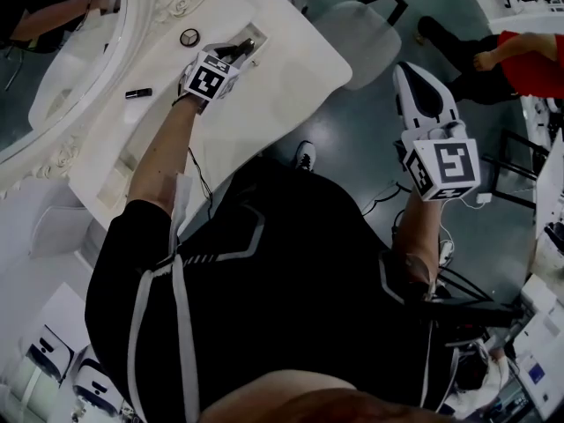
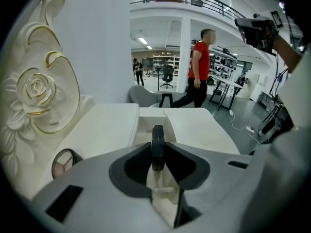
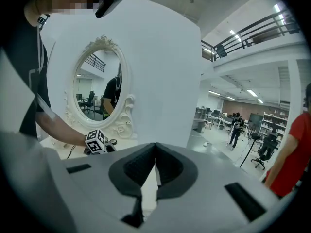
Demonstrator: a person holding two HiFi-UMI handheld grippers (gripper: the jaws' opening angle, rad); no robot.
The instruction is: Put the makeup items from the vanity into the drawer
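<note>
Dark makeup item (image 2: 157, 136), seen edge-on, is pinched between the jaws of the left tool (image 2: 157, 152), at the open drawer (image 2: 146, 116) in the white table (image 1: 295, 64). A round compact (image 1: 189, 36) and a black tube (image 1: 138, 92) lie on the table beside the mirror (image 3: 97, 89). Right tool (image 3: 155, 165): jaws together, empty, well off the table.

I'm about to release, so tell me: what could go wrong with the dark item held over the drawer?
The left gripper pinches the thin dark item edge-on at its tips, so it may twist or slip early. The drawer opening looks narrow. Released off-centre, the item could strike its rim or land on the vanity top.
</note>
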